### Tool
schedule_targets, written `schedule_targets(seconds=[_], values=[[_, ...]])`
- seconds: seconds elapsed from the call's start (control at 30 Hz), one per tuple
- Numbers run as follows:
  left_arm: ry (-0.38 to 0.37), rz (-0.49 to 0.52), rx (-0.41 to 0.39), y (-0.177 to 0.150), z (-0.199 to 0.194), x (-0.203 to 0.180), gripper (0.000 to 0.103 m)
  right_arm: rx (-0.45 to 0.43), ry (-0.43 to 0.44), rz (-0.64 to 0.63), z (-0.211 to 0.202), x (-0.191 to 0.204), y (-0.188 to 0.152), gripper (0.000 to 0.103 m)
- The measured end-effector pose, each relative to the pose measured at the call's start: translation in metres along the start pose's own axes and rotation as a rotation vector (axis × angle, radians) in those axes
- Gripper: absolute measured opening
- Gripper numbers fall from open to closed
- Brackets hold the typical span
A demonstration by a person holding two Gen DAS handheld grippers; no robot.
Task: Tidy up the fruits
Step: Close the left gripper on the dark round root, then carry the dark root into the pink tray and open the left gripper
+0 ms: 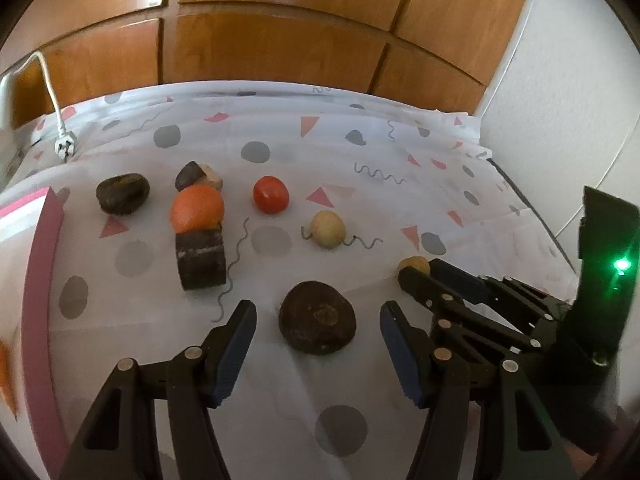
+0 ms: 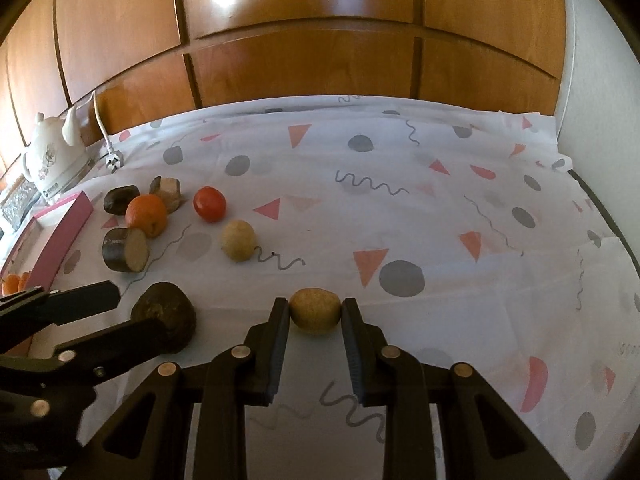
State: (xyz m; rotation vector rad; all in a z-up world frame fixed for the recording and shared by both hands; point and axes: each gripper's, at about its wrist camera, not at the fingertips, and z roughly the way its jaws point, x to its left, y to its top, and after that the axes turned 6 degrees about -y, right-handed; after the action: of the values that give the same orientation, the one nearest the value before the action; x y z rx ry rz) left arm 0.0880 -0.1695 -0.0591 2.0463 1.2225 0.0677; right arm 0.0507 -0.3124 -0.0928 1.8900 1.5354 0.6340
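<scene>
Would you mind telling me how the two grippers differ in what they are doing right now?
The right gripper is shut on a small tan fruit; the left gripper is open around a dark round fruit, apparently not touching it. The tan fruit is pale and small, the dark one larger. Both fruits sit on the patterned tablecloth.

Tablecloth (image 2: 440,208) white, printed with grey dots, pink-orange triangles, dark squiggles; orange (image 2: 146,210) bright orange; tomato (image 2: 209,203) red; two small round fruits (image 2: 238,239) (image 2: 315,311) pale yellow-tan; big round fruit (image 1: 317,317) dark brown; cut piece (image 2: 125,249) dark brown skin, cream face; tray rim (image 2: 64,232) pink; kettle (image 2: 52,156) white, faint floral print; cabinet doors (image 2: 320,40) glossy orange-brown wood; gripper fingers (image 2: 280,344) black, dark blue pads; green light (image 1: 621,266) on right gripper body.
</scene>
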Motion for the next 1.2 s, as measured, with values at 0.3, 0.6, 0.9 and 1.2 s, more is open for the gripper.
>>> schedule_targets(seconds=[0.3,0.6,0.9,1.2], values=[[0.040,0.013,0.018,-0.001,0.020,0.001,0.059,0.031,0.018,0.037,0.007,-0.005,-0.002,0.026],[0.054,0.033,-0.007,-0.010,0.010,-0.001,0.044,0.033,0.007,0.028,0.009,-0.003,-0.003,0.026],[0.141,-0.013,-0.059,-0.044,-0.024,0.029,0.044,0.032,-0.004,0.022,0.009,-0.001,-0.003,0.027],[0.172,0.029,-0.080,-0.049,-0.018,0.025,0.045,0.029,-0.032,-0.003,0.009,0.003,-0.002,0.027]])
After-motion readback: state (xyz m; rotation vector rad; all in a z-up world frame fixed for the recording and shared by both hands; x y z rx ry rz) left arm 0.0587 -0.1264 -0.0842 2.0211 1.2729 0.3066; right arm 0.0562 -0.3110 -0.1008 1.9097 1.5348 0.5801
